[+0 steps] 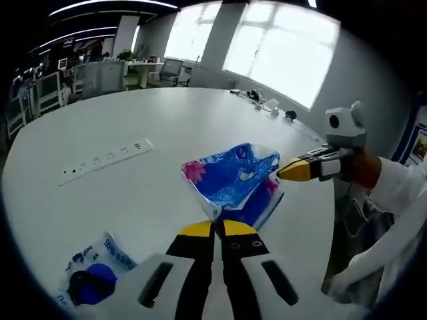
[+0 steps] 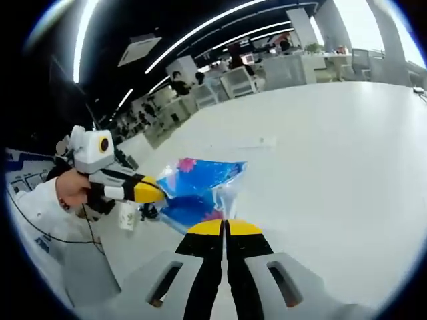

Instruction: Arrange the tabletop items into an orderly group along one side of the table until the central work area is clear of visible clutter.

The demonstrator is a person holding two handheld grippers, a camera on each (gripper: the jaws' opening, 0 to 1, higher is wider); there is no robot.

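Small packet: a white and blue wrapped packet [image 1: 93, 271] lies flat at the lower left of the left gripper view, close to the table's near edge and well apart from the blue bag.

Power strip: a long white power strip [image 1: 105, 160] lies flat on the table, left of centre in the left gripper view, apart from everything else. In the right gripper view it is a thin pale bar [image 2: 248, 142] beyond the bag.

Table: a large white table [image 1: 187, 120] with a rounded edge; its far end holds a few small dark items too small to identify.

Blue bag: a crinkled blue plastic bag [image 1: 235, 179] with pink flower print sits a little right of centre in the left gripper view, its mouth lifted and open. In the right gripper view the same bag [image 2: 200, 190] is just ahead of the jaws.

Left gripper: the left gripper [image 1: 217, 229] rises from the bottom of its own view, yellow tips pressed together at the bag's lower edge (pinching the plastic, as far as can be seen). In the right gripper view it [image 2: 159, 192] comes in from the left, tip at the bag's corner, held by a hand [image 2: 70, 190] in a white sleeve.

Right gripper: the right gripper [image 1: 283, 171] enters the left gripper view from the right, its yellow tip clenched on the bag's right edge. In its own view it [image 2: 225, 228] has both jaws closed together at the bag's near edge.

Background: an open office with desks, chairs and bright windows.
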